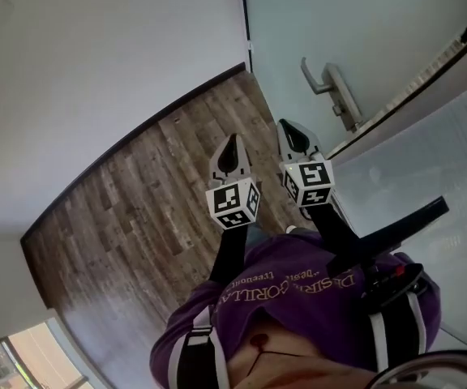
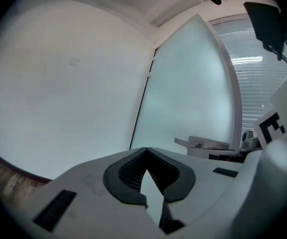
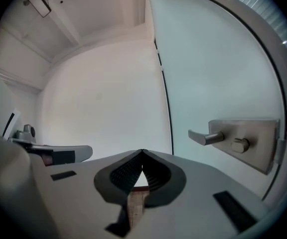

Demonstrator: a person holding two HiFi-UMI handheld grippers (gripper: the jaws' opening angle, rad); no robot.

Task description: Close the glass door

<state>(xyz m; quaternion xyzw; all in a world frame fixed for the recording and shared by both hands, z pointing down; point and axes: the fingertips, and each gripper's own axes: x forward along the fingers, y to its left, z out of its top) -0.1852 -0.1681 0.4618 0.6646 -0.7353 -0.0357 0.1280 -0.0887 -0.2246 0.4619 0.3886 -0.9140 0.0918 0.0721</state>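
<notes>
Left tool [image 1: 233,146] and right tool [image 1: 292,132] (both clenched, empty) hover over wood floor [image 1: 136,201] beside frosted glass door [image 1: 339,23].

Door [image 1: 314,23] ahead of the grippers: frosted pale blue-green. Handle [image 1: 332,92]: grey metal. Wall [image 1: 96,47] to their left: white. Floor [image 1: 160,193] below: brown wood planks. Left gripper [image 1: 233,140] and right gripper [image 1: 286,125]: white, black pads, black-white checked cubes. Shirt [image 1: 314,314] behind: purple, gold lettering.
</notes>
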